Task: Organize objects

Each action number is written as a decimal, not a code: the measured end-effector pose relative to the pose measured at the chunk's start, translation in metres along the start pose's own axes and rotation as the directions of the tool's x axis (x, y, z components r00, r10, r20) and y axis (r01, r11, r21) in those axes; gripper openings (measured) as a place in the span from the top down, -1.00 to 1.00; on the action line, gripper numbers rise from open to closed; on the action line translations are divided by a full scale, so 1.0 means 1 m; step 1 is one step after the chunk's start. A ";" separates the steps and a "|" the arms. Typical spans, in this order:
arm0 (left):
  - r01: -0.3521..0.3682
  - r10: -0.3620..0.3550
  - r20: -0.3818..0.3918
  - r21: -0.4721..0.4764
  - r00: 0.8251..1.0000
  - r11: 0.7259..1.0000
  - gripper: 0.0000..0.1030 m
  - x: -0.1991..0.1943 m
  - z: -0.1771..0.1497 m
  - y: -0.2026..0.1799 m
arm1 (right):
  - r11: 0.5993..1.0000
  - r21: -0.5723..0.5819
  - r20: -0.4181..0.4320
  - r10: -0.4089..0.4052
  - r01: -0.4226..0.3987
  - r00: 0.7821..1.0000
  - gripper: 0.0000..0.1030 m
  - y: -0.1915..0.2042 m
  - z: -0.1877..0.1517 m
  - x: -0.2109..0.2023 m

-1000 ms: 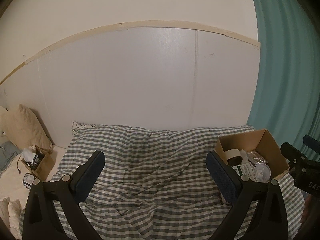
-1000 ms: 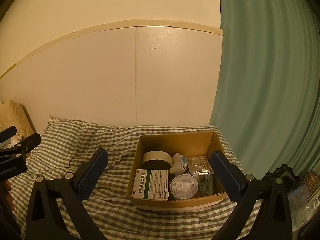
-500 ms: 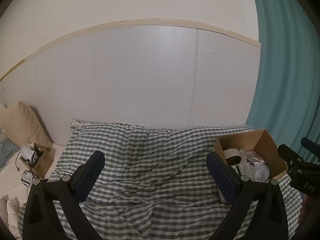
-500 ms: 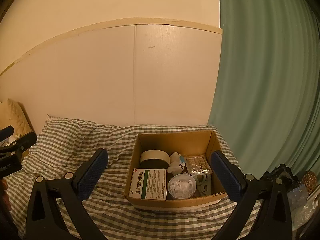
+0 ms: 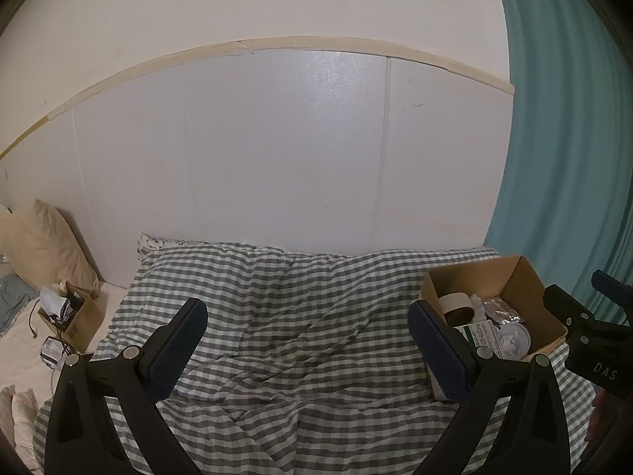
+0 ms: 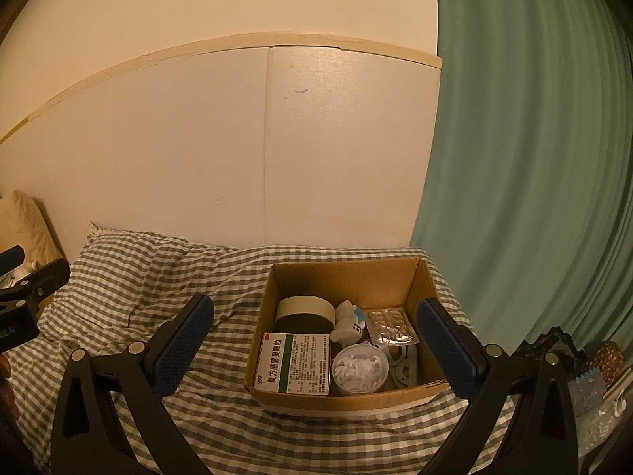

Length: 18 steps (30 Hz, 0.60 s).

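Both grippers, the left gripper (image 5: 307,346) and right gripper (image 6: 316,340), hang wide apart and empty over the checked blanket (image 5: 300,316), with the box (image 6: 348,273) near a green curtain (image 6: 534,158) and white wall (image 5: 277,150).

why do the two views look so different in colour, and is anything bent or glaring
Left wrist view: cool, bluish cast, teal curtain, soft glare patch on the white wall panel. Right wrist view: warm yellow cast, same curtain looks dull green. Both: fisheye bends the beige trim strip into an arc, dark vignette at corners; brown cardboard box stays sharp.
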<state>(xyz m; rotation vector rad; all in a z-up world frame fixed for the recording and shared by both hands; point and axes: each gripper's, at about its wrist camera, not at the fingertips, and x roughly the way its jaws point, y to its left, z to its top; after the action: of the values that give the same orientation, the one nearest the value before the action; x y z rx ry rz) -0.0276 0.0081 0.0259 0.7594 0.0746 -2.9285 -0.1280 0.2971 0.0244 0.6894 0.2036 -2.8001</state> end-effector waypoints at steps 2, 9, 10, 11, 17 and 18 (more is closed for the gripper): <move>-0.003 0.003 -0.004 0.000 1.000 1.000 -1.00 0.001 0.000 -0.001 | 1.000 0.002 -0.002 0.001 -0.001 1.000 -0.99 0.000 0.000 0.000; 0.002 -0.002 0.003 0.002 1.000 1.000 -1.00 -0.001 -0.002 -0.001 | 1.000 -0.002 -0.009 0.003 -0.004 1.000 -0.99 -0.002 -0.001 0.002; -0.001 0.000 0.002 0.001 1.000 1.000 -1.00 -0.001 -0.002 -0.001 | 1.000 -0.003 -0.010 0.003 -0.003 1.000 -0.99 -0.002 -0.001 0.002; -0.002 0.002 0.001 0.000 1.000 1.000 -1.00 -0.001 -0.002 -0.001 | 1.000 -0.004 -0.011 0.002 -0.002 1.000 -0.99 -0.001 -0.001 0.002; -0.001 0.001 -0.007 -0.007 1.000 1.000 -1.00 0.001 -0.003 0.001 | 1.000 -0.009 -0.013 0.003 -0.003 1.000 -0.99 0.000 -0.002 0.003; -0.001 0.001 -0.006 -0.006 1.000 1.000 -1.00 0.001 -0.002 0.001 | 1.000 -0.009 -0.014 0.004 -0.004 1.000 -0.99 0.000 -0.002 0.003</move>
<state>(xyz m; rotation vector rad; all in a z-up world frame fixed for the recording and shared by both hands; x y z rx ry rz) -0.0269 0.0072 0.0234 0.7675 0.0833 -2.9237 -0.1299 0.2967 0.0211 0.7064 0.2172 -2.7900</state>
